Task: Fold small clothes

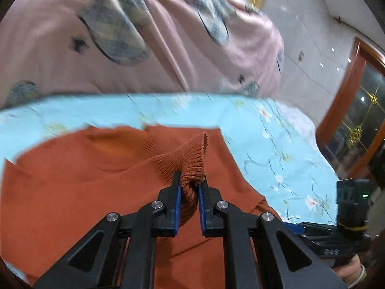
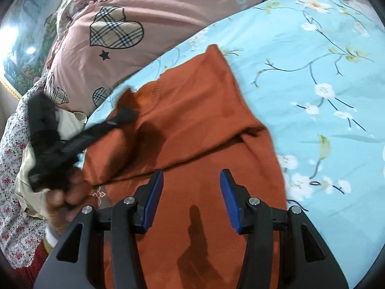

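My left claw (image 1: 190, 181) pinches the sweater's (image 1: 96, 180) ribbed cuff (image 1: 192, 159) at centre frame; my right claw (image 2: 191, 179) hangs spread. A shallow bite may slip.

Sweater (image 2: 192, 110) lies on sheet (image 2: 312, 72), before quilt (image 2: 156, 7).

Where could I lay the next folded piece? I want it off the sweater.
Bare floral blue sheet lies to the right of the orange sweater, out to the bed's edge. The left is crowded: the left gripper grips the ribbed cuff, and a pink quilt bunches behind.
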The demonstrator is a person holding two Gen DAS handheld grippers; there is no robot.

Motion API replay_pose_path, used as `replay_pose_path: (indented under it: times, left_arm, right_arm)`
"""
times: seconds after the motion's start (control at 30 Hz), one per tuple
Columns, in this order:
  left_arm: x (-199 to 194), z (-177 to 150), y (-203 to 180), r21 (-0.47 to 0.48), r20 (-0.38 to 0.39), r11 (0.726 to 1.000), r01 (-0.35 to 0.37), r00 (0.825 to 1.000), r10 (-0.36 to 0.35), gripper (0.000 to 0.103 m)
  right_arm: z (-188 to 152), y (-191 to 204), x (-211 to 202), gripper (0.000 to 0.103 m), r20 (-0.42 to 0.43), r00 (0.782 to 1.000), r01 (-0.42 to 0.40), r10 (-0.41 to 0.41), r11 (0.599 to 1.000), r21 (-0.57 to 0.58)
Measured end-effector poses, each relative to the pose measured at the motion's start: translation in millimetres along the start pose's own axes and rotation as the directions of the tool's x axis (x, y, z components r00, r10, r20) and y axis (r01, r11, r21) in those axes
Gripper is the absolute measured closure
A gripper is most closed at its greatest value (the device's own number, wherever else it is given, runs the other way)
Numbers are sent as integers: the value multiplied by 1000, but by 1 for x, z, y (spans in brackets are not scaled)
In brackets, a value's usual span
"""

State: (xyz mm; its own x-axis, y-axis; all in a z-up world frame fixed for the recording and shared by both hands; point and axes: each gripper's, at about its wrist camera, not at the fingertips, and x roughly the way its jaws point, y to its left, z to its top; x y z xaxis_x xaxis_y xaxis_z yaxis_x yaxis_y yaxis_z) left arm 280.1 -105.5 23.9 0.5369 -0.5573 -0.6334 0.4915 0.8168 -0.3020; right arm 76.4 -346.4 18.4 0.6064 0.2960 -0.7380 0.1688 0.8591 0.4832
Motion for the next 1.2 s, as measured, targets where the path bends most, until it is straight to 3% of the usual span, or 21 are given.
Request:
replay_pose_path:
  times: [0.13, 0.23, 0.37, 0.4, 0.5, 0.6, 0.67, 0.7, 0.77, 0.8, 0.83, 0.87, 0.97, 1.07, 1.13, 1.2]
  left_arm:
    - [65, -17, -11, 5, -117, 1000, -5, 993, 5, 90]
    - [91, -35, -6, -23, -212, 1000, -9, 977, 4, 75]
    - [57, -54, -2, -29, -192, 1000, -11, 981, 5, 35]
    - [46, -57, 1, -28, -172, 1000, -14, 985, 9, 33]
    - [-1, -75, 21, -41, -125, 997, -59, 991, 54, 33]
    - [-46, -96, 56, -76, -89, 982, -173, 982, 166, 33]
    - [-72, -110, 83, -99, -77, 952, -288, 956, 281, 33]
    - [-84, -118, 101, -122, -80, 926, -356, 934, 349, 33]
    - [-99, -129, 129, -176, -93, 887, -427, 904, 416, 33]
    - [-104, -135, 144, -210, -109, 865, -455, 891, 442, 34]
    - [-108, -140, 158, -242, -128, 842, -482, 876, 464, 35]
    - [-110, -145, 169, -268, -144, 823, -501, 865, 480, 36]
    - [-105, -149, 191, -317, -180, 795, -517, 856, 484, 39]
    - [-93, -139, 189, -291, -185, 787, -544, 839, 512, 40]
    - [-86, -132, 188, -280, -182, 788, -548, 837, 516, 44]
    - [-82, -126, 192, -288, -185, 786, -547, 837, 515, 49]
  right_arm:
    - [1, 0, 6, 53, -13, 1000, -6, 6, 1000, 1]
    - [4, 7, 10, 53, -9, 1000, -19, 19, 1000, -17]
    - [14, 20, 28, 53, -28, 999, -44, 43, 998, -55]
    - [17, 23, 36, 53, -37, 998, -52, 50, 997, -62]
    - [27, 26, 58, 53, -68, 996, -66, 61, 996, -66]
    - [37, 29, 85, 53, -103, 992, -76, 70, 995, -58]
    - [43, 33, 101, 53, -103, 993, -72, 64, 995, -72]
    - [45, 35, 107, 53, -101, 993, -62, 54, 995, -80]
    - [49, 38, 121, 53, -102, 994, -56, 47, 994, -90]
    - [51, 41, 125, 58, -104, 993, -63, 52, 993, -101]
    - [52, 44, 128, 72, -109, 992, -75, 62, 990, -117]
    - [54, 48, 129, 92, -121, 991, -76, 61, 989, -130]
    - [66, 60, 99, 92, -72, 991, -119, 110, 983, -140]
    - [84, 56, 54, 92, 21, 987, -158, 161, 982, -99]
    - [95, 42, 40, 92, 40, 991, -126, 129, 990, -59]
    - [101, 27, 40, 92, 32, 999, -26, 27, 998, -52]
